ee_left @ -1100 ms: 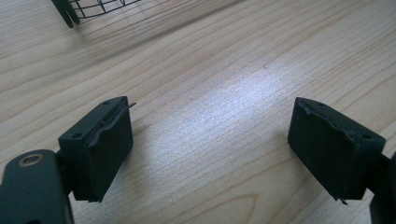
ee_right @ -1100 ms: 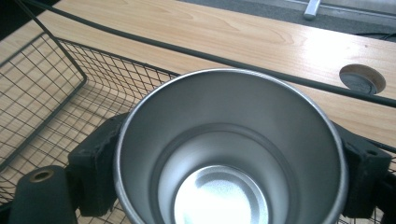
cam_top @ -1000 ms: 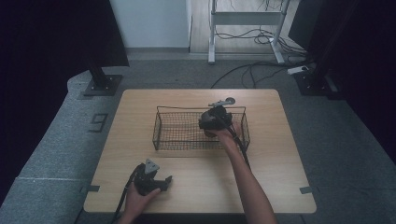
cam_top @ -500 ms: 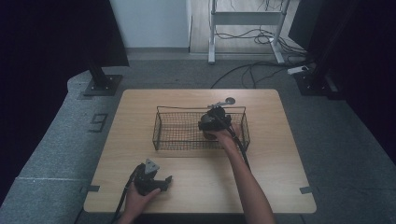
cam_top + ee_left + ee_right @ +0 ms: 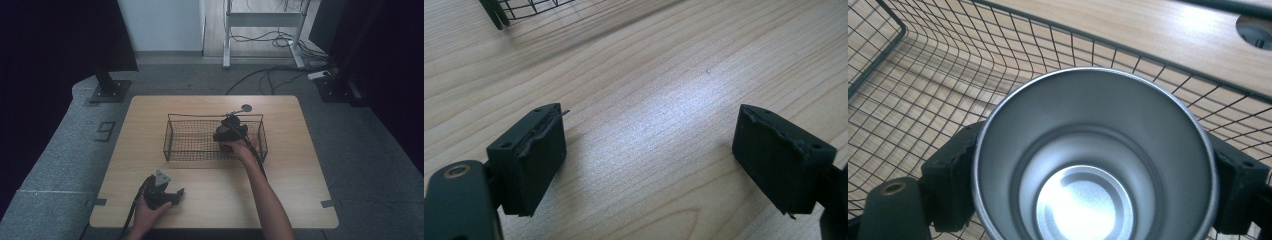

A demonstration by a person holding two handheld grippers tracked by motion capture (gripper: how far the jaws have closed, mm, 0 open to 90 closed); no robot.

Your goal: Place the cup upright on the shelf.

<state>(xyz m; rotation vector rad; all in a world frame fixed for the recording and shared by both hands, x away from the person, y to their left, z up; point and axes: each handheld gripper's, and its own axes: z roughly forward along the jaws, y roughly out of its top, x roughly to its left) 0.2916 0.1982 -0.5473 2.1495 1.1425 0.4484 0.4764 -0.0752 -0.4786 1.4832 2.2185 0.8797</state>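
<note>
1. The right tool (image 5: 231, 131) grips a steel cup (image 5: 1093, 160), one black jaw on each side of its wall, mouth up, over the right part of the wire basket (image 5: 172, 131) at the middle of the table (image 5: 300, 165). Smooth metal between two flat pads could slide, and the cup would then drop onto the mesh and likely tip or roll.

2. From the right gripper view I cannot tell whether the cup's base touches the basket floor. Letting go while it hangs above the mesh would make it fall and bounce; the uneven wire would not steady it.

3. The basket's far rim runs just beyond the cup. Carrying the cup farther could knock its lip or a jaw against that wire and shove the light basket along the table.

4. The jaws need room to spread inside the basket. Near the right wall, an opening jaw might catch the mesh and drag the basket when the hand lifts out.

5. The right tool's cable trails over the basket's near-right rim and could snag on withdrawal.

6. The left tool (image 5: 649, 165) sits at the near left of the table with jaws wide and nothing between them, so it cannot steady the basket if it shifts.
</note>
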